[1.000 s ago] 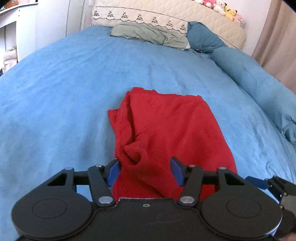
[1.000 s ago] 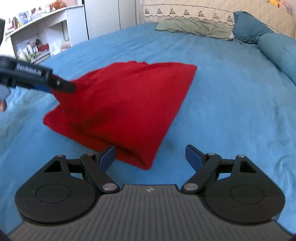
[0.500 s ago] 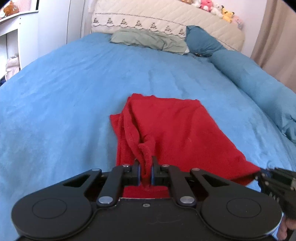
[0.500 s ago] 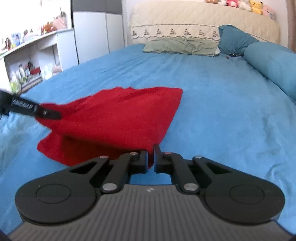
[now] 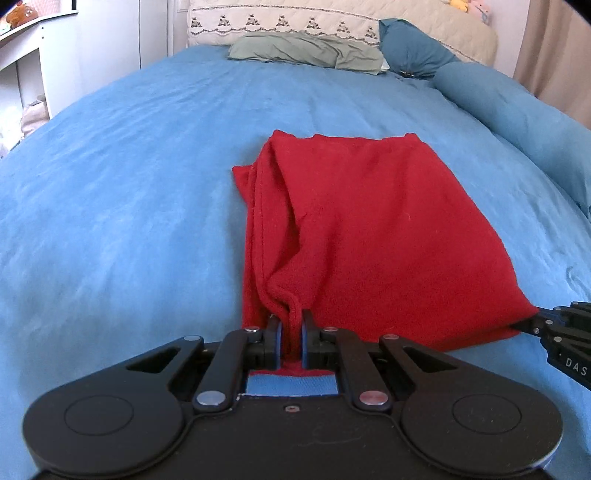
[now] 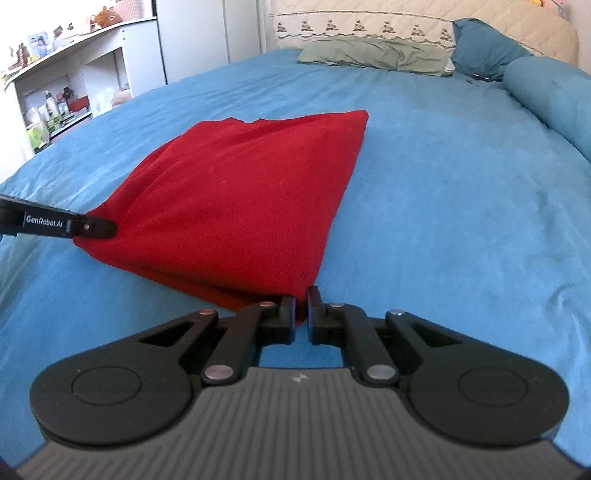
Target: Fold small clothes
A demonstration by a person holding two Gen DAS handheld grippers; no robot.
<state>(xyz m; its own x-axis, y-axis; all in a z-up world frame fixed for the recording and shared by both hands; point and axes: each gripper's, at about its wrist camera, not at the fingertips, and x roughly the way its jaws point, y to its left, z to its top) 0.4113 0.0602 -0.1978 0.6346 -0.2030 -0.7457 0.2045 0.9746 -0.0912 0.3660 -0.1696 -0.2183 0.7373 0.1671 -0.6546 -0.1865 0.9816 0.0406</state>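
Red garment [image 5: 369, 229]: one, lying folded on the blue bed [image 5: 129, 184], its near edge being lifted off the cover.
Left claw [image 5: 290, 341]: pinching a bunched hem at the near left corner.
Right claw [image 6: 301, 317]: gripping the near right corner.
Claws: two, both clamping cloth.
Pillows: one green pillow [image 5: 306, 51] and one teal pillow [image 5: 413, 51] lying against the headboard [image 5: 295, 22].
Rolled blue duvet [image 5: 517, 114]: one, lying along the bed's right edge.

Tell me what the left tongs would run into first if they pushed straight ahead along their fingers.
The left tongs are shut on the near edge of the red garment, so the first thing ahead is more of that cloth, then probably the blue bedcover beneath it; depth is unclear.
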